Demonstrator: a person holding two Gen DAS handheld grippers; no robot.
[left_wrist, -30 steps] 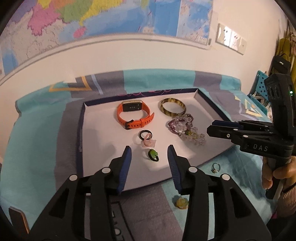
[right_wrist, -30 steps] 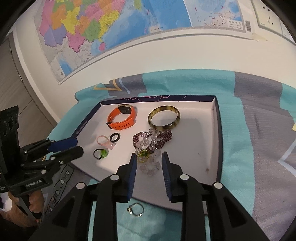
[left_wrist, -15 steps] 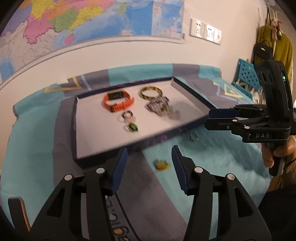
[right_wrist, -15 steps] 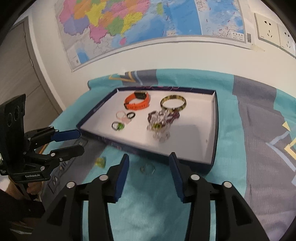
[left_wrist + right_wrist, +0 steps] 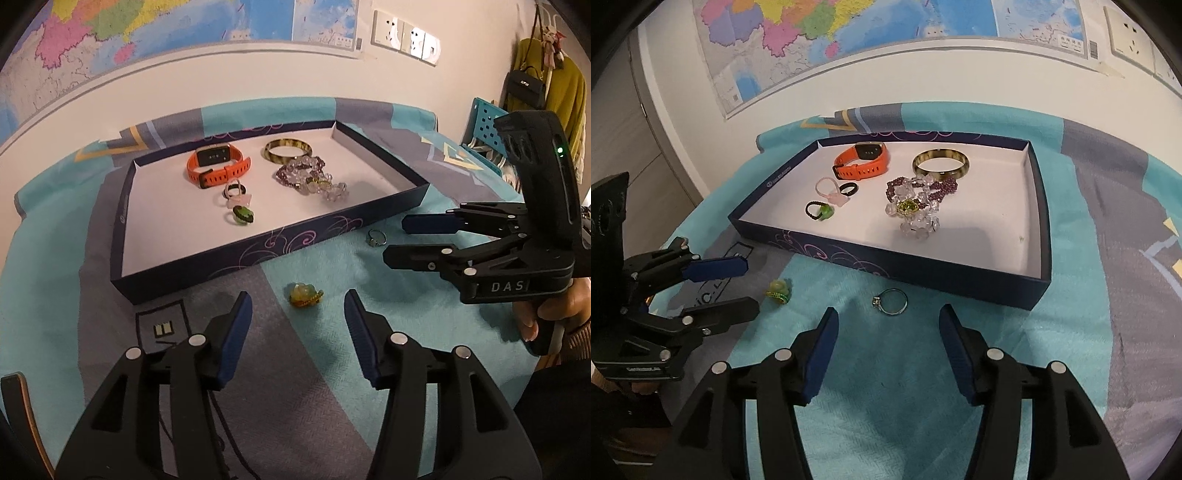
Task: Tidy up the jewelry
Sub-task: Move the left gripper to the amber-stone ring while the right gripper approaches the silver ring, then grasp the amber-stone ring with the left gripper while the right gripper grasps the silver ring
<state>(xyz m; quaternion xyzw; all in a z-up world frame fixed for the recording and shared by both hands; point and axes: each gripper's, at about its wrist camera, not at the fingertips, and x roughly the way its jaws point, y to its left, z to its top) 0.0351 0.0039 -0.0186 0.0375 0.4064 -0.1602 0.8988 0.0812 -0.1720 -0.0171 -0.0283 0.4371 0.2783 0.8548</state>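
Observation:
A dark blue tray [image 5: 303, 240] [image 5: 923, 269] with a white floor holds an orange watch [image 5: 218, 166] [image 5: 862, 160], a bangle [image 5: 288, 149] [image 5: 940, 164], a bead bracelet [image 5: 312, 179] [image 5: 916, 203] and small rings. On the cloth in front of it lie a yellow-green ring [image 5: 304, 294] [image 5: 780, 290] and a silver ring [image 5: 376, 238] [image 5: 891, 301]. My left gripper [image 5: 298, 314] [image 5: 731, 286] is open, with the yellow-green ring just ahead between its fingers. My right gripper [image 5: 888, 325] [image 5: 410, 238] stands over the silver ring, its jaws opening and empty.
A teal and grey patterned cloth [image 5: 369, 332] [image 5: 1108, 221] covers the table. A wall map [image 5: 849, 33] and wall sockets [image 5: 404, 35] are behind. A blue chair [image 5: 484, 122], a hanging bag and clothes stand at the far right.
Both grippers drew back from over the tray to the cloth in front of it and sank lower. Both sets of jaws widened, the right one more.

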